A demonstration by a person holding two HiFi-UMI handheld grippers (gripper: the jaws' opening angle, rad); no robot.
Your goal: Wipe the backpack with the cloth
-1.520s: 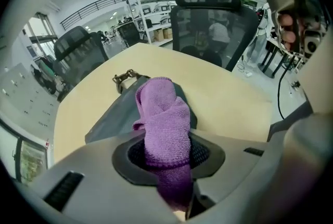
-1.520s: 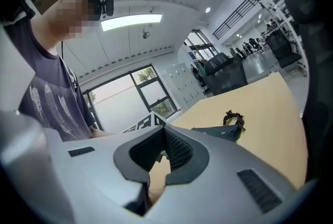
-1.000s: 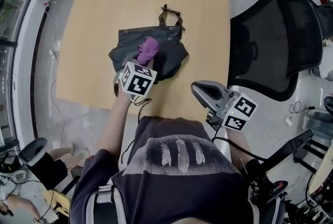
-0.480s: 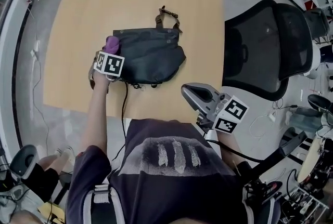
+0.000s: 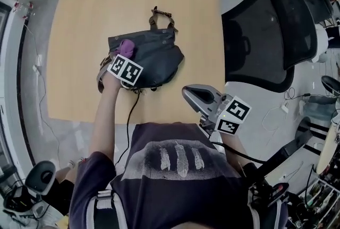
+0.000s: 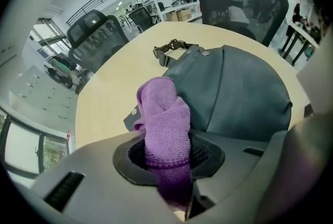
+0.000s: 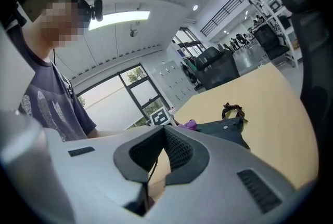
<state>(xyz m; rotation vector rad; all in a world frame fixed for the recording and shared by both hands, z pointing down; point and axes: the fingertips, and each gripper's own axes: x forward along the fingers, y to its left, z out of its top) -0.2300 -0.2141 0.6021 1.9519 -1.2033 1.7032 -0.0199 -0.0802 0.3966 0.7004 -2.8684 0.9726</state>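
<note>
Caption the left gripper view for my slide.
Left tongs hold the purple cloth at the dark backpack on the table.

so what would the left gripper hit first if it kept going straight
Probably the backpack: the left gripper is shut on the cloth, which sits at its near edge; depth is unclear.

Left arm (image 5: 104, 116) is bare and stretched straight out ahead, and the left gripper (image 5: 124, 58) at the end of it points away from the body with its marker cube (image 5: 126, 70) facing up and both jaws clamped tight on a bunched purple cloth (image 6: 164, 119) that pokes out past the tips. Right gripper (image 5: 192, 94) is parked in close by the right side of the torso, angled forward and to the left. Its jaws are pressed together with nothing between them, and that arm is mostly hidden under the body.
</note>
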